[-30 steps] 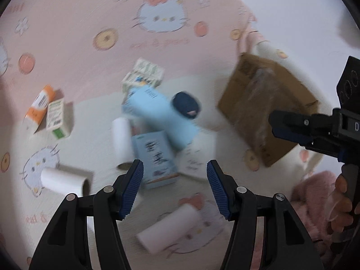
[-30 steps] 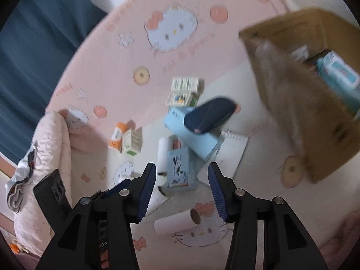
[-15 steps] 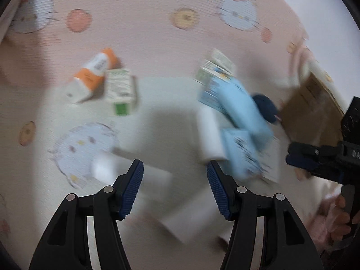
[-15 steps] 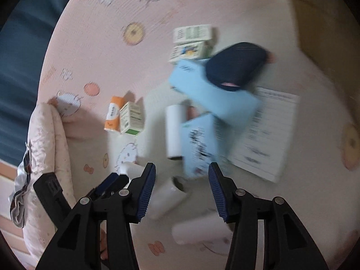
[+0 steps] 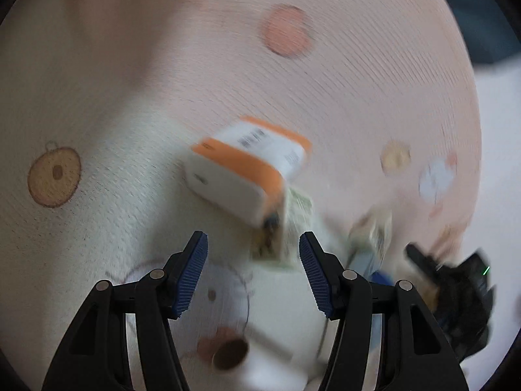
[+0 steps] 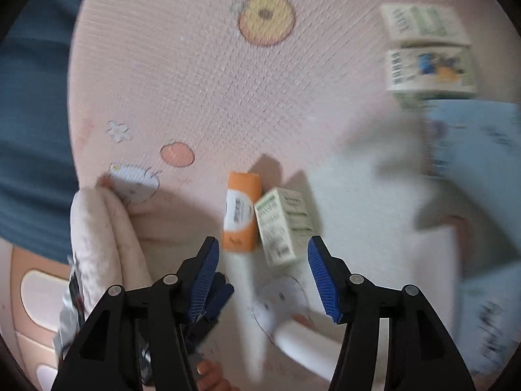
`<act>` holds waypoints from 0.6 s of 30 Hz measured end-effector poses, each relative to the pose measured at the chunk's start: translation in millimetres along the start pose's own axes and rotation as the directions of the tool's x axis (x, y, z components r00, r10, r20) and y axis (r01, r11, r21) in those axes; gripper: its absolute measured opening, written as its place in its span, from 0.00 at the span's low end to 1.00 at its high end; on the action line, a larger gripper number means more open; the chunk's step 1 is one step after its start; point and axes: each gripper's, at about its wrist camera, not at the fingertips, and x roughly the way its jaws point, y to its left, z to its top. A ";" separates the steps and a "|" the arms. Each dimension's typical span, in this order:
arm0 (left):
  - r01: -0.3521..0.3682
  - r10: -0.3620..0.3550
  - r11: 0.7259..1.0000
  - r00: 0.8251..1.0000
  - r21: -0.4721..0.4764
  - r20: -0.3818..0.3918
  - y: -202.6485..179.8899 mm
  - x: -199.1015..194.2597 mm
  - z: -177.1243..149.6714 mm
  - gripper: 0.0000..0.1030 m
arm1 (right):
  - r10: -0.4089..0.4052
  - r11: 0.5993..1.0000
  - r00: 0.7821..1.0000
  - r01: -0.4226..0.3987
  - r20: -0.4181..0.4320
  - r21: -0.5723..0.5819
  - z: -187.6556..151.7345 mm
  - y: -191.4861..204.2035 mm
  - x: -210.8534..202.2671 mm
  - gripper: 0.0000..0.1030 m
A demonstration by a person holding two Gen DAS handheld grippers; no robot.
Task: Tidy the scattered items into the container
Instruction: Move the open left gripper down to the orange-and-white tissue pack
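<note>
Pink mat (image 6: 202, 75) with orange dots, yellow rings, white cat faces, orange-and-white box (image 6: 240, 215), green-and-white box (image 6: 283, 224), pale blue box (image 6: 478, 150), white rolls (image 6: 302, 342), blue-padded black hand-held gripper (image 6: 260, 277)

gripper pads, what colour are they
Blue, ribbed pads on black fingers; clearest in the right wrist view.

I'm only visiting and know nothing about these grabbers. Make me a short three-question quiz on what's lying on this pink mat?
1. True or false: the orange box and the green-and-white box lie side by side.
2. What is between the right gripper pads: A a box, B nothing, C a roll?
3. Fill in: the left gripper is ____, gripping nothing.

Key: 1 true. 2 B; its jaws are opening. 3 open.
</note>
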 end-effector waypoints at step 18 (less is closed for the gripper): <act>0.044 -0.037 0.954 0.999 -0.296 0.028 73.5 46.6 76.1 0.59 | -0.078 0.997 0.997 0.077 0.023 0.012 20.4 42.0 92.8 0.58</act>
